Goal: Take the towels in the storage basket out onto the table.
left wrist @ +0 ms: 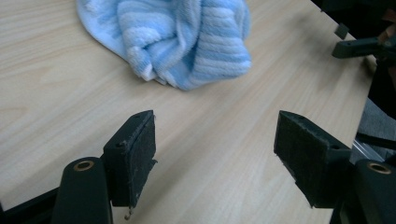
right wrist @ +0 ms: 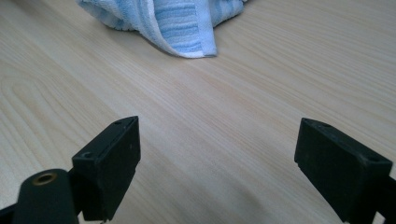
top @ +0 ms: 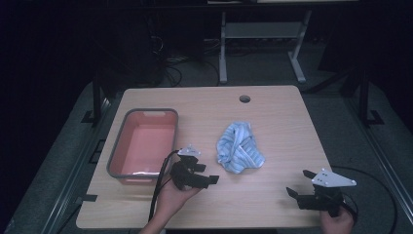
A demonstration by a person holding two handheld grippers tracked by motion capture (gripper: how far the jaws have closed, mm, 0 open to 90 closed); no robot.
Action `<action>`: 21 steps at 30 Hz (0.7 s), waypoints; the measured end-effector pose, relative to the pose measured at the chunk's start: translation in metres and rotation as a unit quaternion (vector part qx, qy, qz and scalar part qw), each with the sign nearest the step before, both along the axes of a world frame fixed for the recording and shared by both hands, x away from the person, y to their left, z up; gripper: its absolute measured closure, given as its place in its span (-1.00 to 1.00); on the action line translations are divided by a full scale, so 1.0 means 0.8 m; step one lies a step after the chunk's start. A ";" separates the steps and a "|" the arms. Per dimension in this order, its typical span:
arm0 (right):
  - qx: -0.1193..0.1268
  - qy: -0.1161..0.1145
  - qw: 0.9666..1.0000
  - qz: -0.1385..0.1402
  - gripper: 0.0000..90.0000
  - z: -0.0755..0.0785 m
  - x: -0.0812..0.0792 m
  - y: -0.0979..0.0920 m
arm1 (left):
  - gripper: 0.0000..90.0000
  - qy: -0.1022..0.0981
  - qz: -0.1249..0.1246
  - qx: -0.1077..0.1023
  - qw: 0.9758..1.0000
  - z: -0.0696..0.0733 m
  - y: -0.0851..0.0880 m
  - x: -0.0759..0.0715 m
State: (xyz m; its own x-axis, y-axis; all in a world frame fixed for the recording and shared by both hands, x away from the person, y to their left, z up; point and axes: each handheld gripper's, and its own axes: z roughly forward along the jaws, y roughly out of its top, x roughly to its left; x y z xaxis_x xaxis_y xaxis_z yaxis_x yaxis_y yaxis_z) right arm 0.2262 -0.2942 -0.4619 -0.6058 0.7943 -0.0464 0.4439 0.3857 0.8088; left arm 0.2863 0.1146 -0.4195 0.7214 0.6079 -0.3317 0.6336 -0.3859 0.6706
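Note:
A crumpled blue-and-white striped towel (top: 239, 147) lies near the middle of the light wooden table (top: 272, 117). My left gripper (top: 208, 174) hovers just left of it, near the front, held in a hand. Its jaws stand open with nothing between them. In the left gripper view the towel (left wrist: 182, 37) lies ahead of the open left gripper (left wrist: 215, 126), apart from it. My right gripper (top: 298, 183) is at the front right corner, open and holding nothing. In the right gripper view the towel (right wrist: 173, 23) lies farther off beyond the right gripper (right wrist: 219, 126).
A pink basin with a grey rim (top: 146, 111) stands on the left of the table, beside the left hand. A round cable hole (top: 244, 99) sits near the far edge. A white desk frame (top: 258, 34) stands on the dark floor behind the table.

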 end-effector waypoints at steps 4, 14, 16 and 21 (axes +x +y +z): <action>-0.001 -0.001 1.000 0.000 -0.69 0.000 0.000 0.000 | -0.36 -0.004 -0.006 0.002 1.000 -0.002 0.000 -0.011; -0.003 -0.004 1.000 0.000 -0.69 0.001 -0.001 0.000 | -0.36 -0.011 -0.011 0.001 1.000 -0.013 0.006 -0.033; -0.002 -0.004 1.000 0.000 -0.69 0.001 -0.001 0.001 | -0.36 -0.014 -0.011 0.003 1.000 -0.016 0.006 -0.037; -0.002 -0.003 1.000 0.001 -0.69 0.001 -0.002 0.001 | -0.37 -0.012 -0.009 0.005 1.000 -0.025 0.008 -0.042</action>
State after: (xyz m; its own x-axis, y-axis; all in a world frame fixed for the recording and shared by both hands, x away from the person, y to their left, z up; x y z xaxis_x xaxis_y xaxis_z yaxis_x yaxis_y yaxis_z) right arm 0.2249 -0.2935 -0.4611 -0.6073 0.7927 -0.0540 0.4374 0.3903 0.8102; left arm 0.2525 0.1210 -0.4397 0.7407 0.5973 -0.3077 0.6094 -0.4043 0.6820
